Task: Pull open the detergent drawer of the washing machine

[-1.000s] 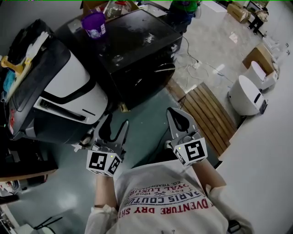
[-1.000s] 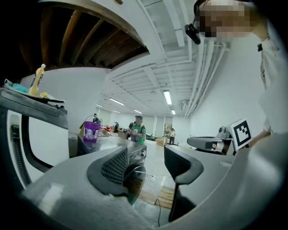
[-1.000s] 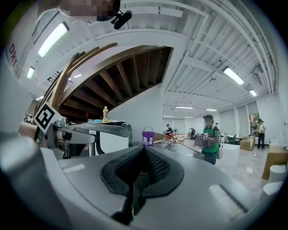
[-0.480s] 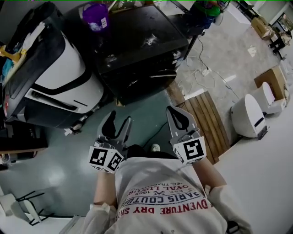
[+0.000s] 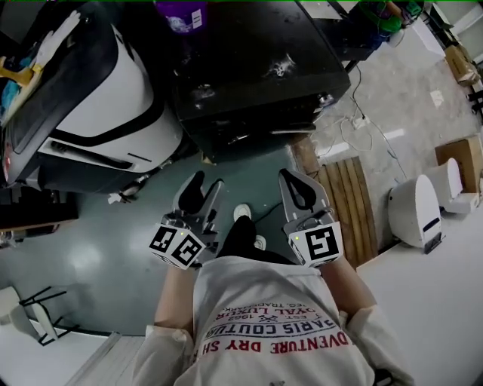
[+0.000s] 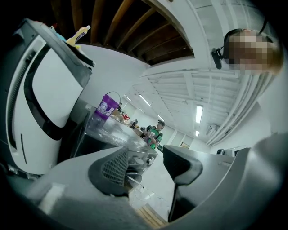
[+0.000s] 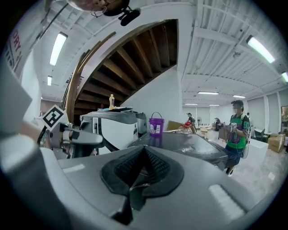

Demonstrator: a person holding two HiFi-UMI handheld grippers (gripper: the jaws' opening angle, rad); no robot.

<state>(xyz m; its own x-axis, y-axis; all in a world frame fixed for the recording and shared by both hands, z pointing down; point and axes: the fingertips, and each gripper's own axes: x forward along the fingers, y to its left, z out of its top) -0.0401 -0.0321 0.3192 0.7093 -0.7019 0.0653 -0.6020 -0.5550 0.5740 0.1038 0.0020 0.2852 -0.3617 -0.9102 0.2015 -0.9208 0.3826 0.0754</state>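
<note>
Nearest the camera is the person's printed shirt (image 5: 272,332), with both forearms reaching forward from it.

The left gripper (image 5: 206,182) is held roughly level. Its jaws are apart and closing, with nothing between the pads. The right gripper (image 5: 293,181) sits just beside it at about the same reach. Its jaws are together and pinch nothing. A shoe (image 5: 241,213) shows on the green floor (image 5: 113,256) between the two grippers.

A wooden slat board (image 5: 349,203) lies on the floor to the right of the right gripper.

The washer (image 5: 249,68), a black cabinet, stands directly ahead of both grippers and apart from them. Neither gripper touches it. Its front edge faces the person, but from above the drawer cannot be told apart from the rest of that front. The left gripper view shows knobs on the front.

A white machine (image 5: 113,105) with black trim stands tilted just left of the washer, and a yellow bottle (image 6: 79,35) rests on its top. A purple bucket (image 5: 181,13) sits on the far left part of the washer's top.

A rounded white unit (image 5: 413,215) stands well off to the right. A person in green (image 7: 236,130) stands in the distance beyond the washer.
</note>
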